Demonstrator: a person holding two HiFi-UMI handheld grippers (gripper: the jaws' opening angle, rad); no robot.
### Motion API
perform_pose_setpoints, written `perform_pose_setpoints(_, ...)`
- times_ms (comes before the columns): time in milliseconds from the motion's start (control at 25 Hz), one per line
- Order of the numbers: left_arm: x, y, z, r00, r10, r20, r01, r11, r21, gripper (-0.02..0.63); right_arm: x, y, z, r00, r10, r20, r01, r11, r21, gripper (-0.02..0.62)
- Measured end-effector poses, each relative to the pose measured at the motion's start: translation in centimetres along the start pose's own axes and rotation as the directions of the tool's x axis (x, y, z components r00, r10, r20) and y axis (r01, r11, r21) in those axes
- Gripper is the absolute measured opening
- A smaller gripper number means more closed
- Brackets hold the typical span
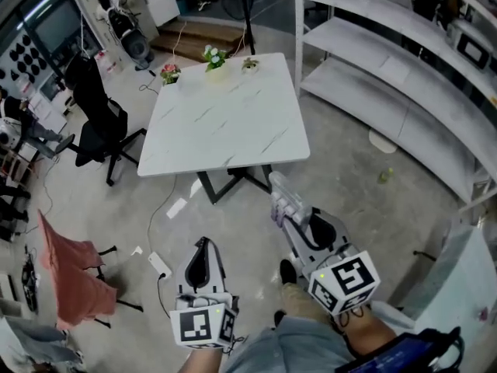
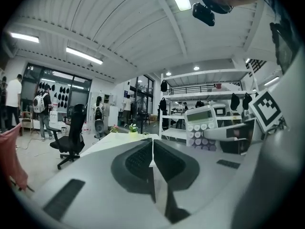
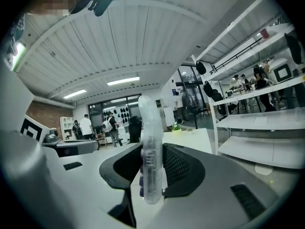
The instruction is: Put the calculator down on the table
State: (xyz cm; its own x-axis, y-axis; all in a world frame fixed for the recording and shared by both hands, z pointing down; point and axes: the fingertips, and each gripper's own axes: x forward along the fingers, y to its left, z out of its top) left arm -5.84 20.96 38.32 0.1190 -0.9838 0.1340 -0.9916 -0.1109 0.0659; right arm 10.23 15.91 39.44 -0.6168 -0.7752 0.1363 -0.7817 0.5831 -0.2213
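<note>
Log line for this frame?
right gripper: shut on calculator | left gripper: shut, empty | table: ahead, calculator not yet down

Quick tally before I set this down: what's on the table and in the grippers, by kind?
Potted plants, along the far edge of the table: 3
Calculator, clamped in the right gripper: 1
Things in the left gripper, jaws together: 0
Total: 4

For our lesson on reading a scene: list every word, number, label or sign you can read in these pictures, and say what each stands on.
No text can be read anywhere.
On the calculator: display and key legends too blurred to read.
On the marker cubes: black-and-white square patterns only, no letters.
</note>
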Motion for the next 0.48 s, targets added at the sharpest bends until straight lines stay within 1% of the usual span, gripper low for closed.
perform_pose_setpoints(200,6.4,0.6,0.9,0.999,0.018,-0.033,-0.017,1.0,0.015,0.012,4.8,-3.7,0.1,0.999,0.026,-0.045,-0.025,0.999,0.031,0.141)
perform_pose_setpoints(400,11.6,0.9,2.7,0.999,0.034,-0.024,-0.032,0.998,0.049,0.012,9.4,-6.5,1.6,0.997,0.064,-0.043,-0.062,0.997,0.035,0.141)
perform_pose_setpoints(480,13.1,1.1,3.5,0.998,0.049,-0.043,-0.047,0.997,0.056,0.012,11.1,-7.2,2.4,0.996,0.08,-0.033,-0.079,0.996,0.032,0.141)
